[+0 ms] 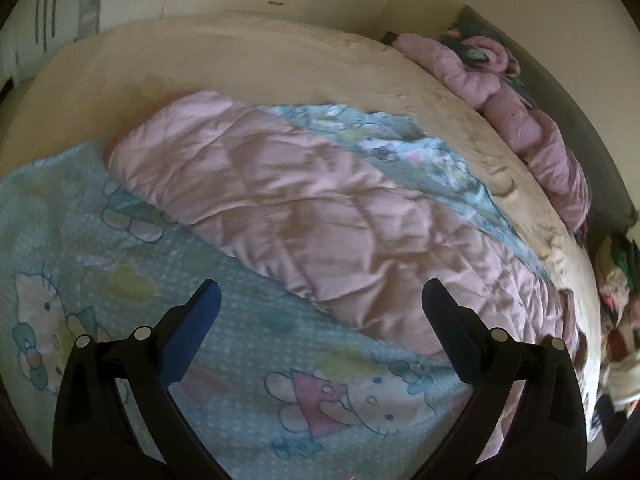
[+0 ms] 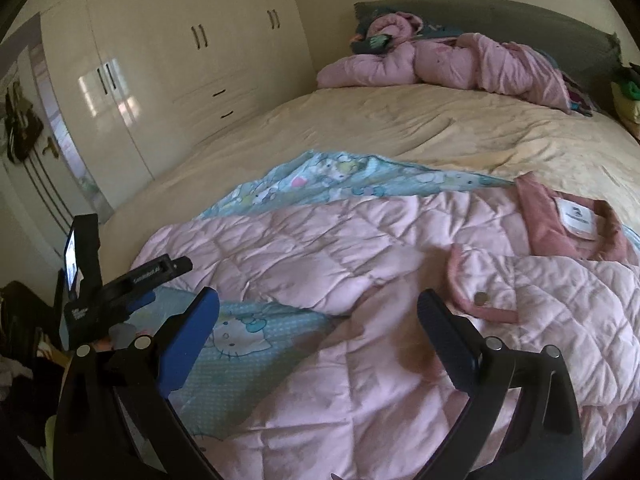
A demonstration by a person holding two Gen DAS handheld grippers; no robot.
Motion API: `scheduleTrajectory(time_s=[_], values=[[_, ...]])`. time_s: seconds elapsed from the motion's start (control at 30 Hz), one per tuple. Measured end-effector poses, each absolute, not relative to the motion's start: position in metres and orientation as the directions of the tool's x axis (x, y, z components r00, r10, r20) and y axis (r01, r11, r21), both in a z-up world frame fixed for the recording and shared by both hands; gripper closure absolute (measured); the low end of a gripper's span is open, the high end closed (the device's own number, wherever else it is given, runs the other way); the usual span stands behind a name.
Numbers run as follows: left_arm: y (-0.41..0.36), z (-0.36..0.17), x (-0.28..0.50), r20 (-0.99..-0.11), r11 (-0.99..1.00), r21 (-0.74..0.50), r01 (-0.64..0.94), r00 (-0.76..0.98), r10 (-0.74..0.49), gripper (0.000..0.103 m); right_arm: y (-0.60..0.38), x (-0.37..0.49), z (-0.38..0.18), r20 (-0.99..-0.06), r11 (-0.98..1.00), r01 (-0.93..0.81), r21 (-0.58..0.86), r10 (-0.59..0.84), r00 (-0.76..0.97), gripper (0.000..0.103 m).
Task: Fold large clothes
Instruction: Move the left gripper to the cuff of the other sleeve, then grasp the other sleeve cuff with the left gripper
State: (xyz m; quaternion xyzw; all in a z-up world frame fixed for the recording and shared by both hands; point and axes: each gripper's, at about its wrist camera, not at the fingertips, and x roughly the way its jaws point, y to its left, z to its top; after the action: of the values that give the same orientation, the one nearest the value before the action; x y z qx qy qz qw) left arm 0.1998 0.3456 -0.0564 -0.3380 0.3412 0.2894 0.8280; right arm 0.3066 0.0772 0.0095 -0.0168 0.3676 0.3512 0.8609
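A pink quilted jacket (image 1: pixel 320 208) lies spread on a light blue cartoon-print blanket (image 1: pixel 248 344) on the bed. In the right wrist view the jacket (image 2: pixel 340 264) shows its darker pink collar with a white label (image 2: pixel 576 216) and a snap flap (image 2: pixel 482 299). My left gripper (image 1: pixel 320 300) is open and empty, hovering over the blanket just short of the jacket's near edge. My right gripper (image 2: pixel 318 308) is open and empty above the jacket's lower part. The left gripper (image 2: pixel 120 284) shows at the left of the right wrist view.
The cream bedsheet (image 2: pixel 440 128) covers the bed. A second pink jacket (image 2: pixel 440 64) is bunched by the dark headboard (image 2: pixel 520 12). White wardrobes (image 2: pixel 160 60) stand left of the bed. Clutter lies beside the bed (image 1: pixel 616 320).
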Motion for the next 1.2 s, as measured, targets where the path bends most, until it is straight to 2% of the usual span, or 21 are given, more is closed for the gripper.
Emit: scheduleTrajectory(time_s=[0.37, 0.7, 0.73, 0.77, 0.8, 0.83, 0.93, 1.2], values=[[0.398, -0.09, 0.202, -0.771, 0.485, -0.427, -0.764, 0.587, 0.246, 0.009, 0.1, 0.309, -0.018, -0.68, 0.721, -0.642, 0.261, 0.61, 0.407, 0.004], [0.423, -0.099, 0.186, -0.678, 0.357, -0.579, -0.733, 0.676, 0.288, 0.01, 0.068, 0.319, -0.024, -0.679, 0.742, -0.578, 0.34, 0.619, 0.395, 0.004], [0.425, -0.096, 0.187, -0.677, 0.371, -0.559, -0.742, 0.667, 0.313, 0.026, 0.063, 0.319, -0.024, -0.677, 0.745, -0.571, 0.345, 0.619, 0.399, 0.004], [0.428, -0.095, 0.189, -0.69, 0.386, -0.521, -0.761, 0.642, 0.334, 0.038, 0.059, 0.32, -0.023, -0.676, 0.748, -0.566, 0.347, 0.618, 0.403, 0.004], [0.431, -0.094, 0.189, -0.7, 0.393, -0.489, -0.779, 0.619, 0.356, 0.055, 0.052, 0.319, -0.023, -0.674, 0.754, -0.557, 0.348, 0.614, 0.41, 0.004], [0.437, -0.095, 0.183, -0.677, 0.382, -0.528, -0.758, 0.648, 0.35, 0.065, 0.046, 0.319, -0.022, -0.674, 0.758, -0.552, 0.348, 0.612, 0.415, 0.004], [0.443, -0.09, 0.172, -0.642, 0.379, -0.575, -0.725, 0.687, 0.34, 0.085, 0.028, 0.317, -0.022, -0.669, 0.774, -0.525, 0.355, 0.602, 0.436, 0.004], [0.42, -0.023, 0.162, -0.518, 0.498, -0.587, -0.638, 0.769, 0.375, 0.091, -0.016, 0.312, -0.018, -0.641, 0.792, -0.453, 0.409, 0.603, 0.475, 0.004]])
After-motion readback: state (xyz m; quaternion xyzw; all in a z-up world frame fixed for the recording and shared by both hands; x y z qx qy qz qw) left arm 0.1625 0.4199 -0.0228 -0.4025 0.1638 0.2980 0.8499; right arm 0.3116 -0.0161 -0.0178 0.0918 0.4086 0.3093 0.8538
